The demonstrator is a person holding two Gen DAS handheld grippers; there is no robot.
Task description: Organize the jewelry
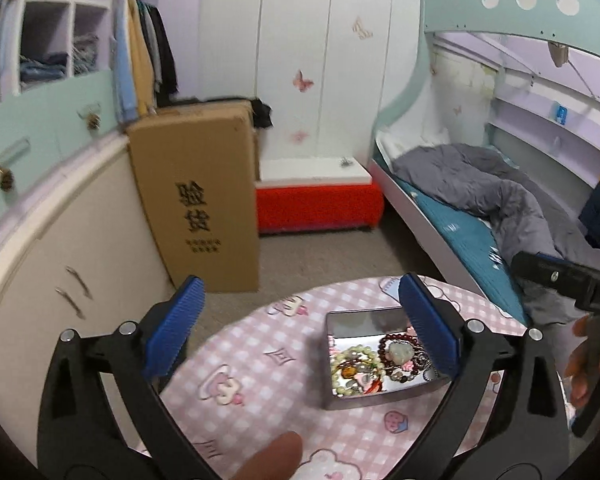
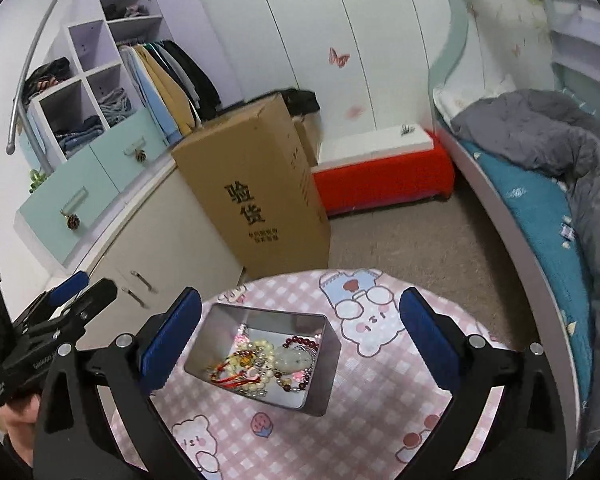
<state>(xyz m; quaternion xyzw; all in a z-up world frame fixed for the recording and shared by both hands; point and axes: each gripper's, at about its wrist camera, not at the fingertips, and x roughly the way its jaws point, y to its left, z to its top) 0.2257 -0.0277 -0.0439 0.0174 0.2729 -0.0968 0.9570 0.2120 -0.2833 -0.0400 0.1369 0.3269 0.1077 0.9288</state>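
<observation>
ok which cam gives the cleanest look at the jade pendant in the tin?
Right wrist: the jade pendant lies unobstructed in the open metal tin, between the open fingers. In the left wrist view the pendant shows too, but that gripper's blue pad crowds it and overlaps the tin's right side.

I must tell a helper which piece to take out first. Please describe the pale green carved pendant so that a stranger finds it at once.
On the round table with the pink checked cloth stands an open metal tin. The pale green pendant lies among the beads: one large carved stone beside the dark red bead bracelet, while its neighbours are strings of small beads.
</observation>
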